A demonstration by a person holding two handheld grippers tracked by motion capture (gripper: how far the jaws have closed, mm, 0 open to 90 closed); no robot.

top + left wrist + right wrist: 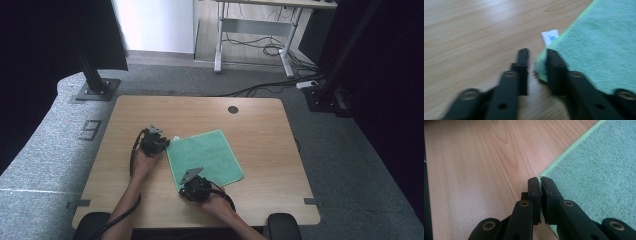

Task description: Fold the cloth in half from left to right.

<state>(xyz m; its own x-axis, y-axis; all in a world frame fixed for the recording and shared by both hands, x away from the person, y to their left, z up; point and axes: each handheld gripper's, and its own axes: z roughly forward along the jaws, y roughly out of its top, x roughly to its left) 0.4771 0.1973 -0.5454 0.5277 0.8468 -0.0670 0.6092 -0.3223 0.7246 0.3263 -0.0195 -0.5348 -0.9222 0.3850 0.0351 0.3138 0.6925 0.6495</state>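
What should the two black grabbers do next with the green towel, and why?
Probably close the left gripper on its corner first. The right gripper looks pinched shut on a near corner of the flat green terry towel, but the left one's jaws stand apart, with a towel corner beside the white label tag just between them. Once both corners are held, lifting to fold could follow.

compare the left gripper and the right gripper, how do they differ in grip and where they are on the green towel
The left gripper has its jaws apart, a gap showing, with a towel corner by the white tag between them; the right gripper has its jaws pressed nearly together on the towel's edge.

In the high view, the left gripper sits at the far left corner of the green towel, the right gripper at the near left corner.

Both are black, hand-held, and meet the towel's left side.
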